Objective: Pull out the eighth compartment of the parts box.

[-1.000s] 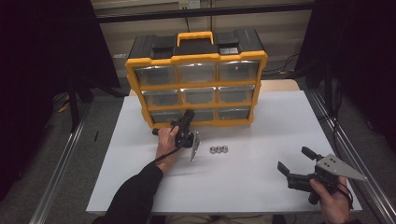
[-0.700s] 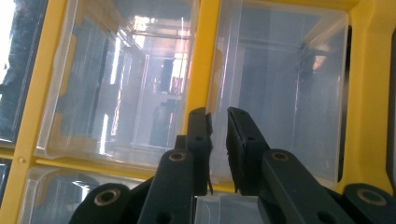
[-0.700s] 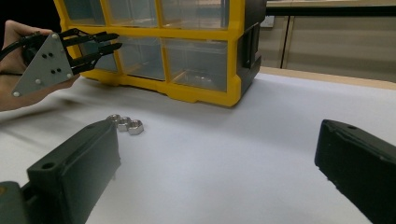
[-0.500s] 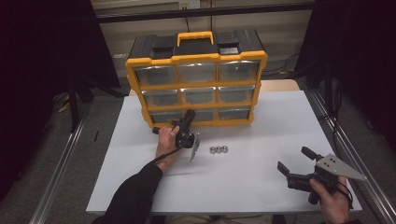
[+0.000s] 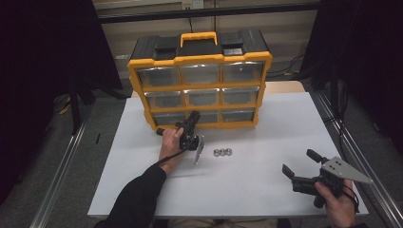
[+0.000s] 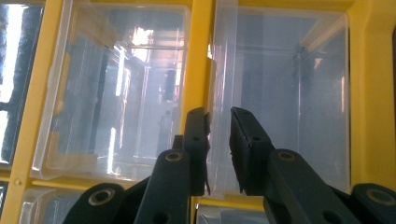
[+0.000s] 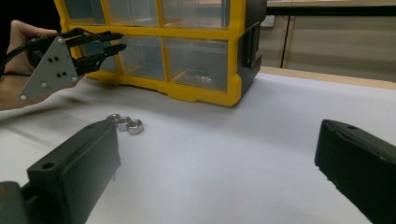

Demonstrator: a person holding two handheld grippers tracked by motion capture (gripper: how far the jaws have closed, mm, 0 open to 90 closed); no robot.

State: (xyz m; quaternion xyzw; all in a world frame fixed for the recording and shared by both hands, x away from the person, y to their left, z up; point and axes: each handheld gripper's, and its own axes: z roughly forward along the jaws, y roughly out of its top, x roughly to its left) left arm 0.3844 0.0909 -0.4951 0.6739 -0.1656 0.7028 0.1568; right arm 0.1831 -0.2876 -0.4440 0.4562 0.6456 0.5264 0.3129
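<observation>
Yellow plastic frames the clear drawers of the organiser (image 5: 199, 90) at the back of my matte white worktop (image 5: 266, 190), and my left gripper (image 6: 219, 140) pinches the handle lip of a bottom-row drawer (image 6: 280, 98), its jaws having just eased slightly. Three hexagonal steel nuts (image 5: 222, 152) lie just before it, while my right gripper (image 5: 298, 166) rests spread near the front edge, dark curtains around.

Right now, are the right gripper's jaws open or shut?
Open: the right gripper has its jaws wide apart, with bare table between them.
</observation>
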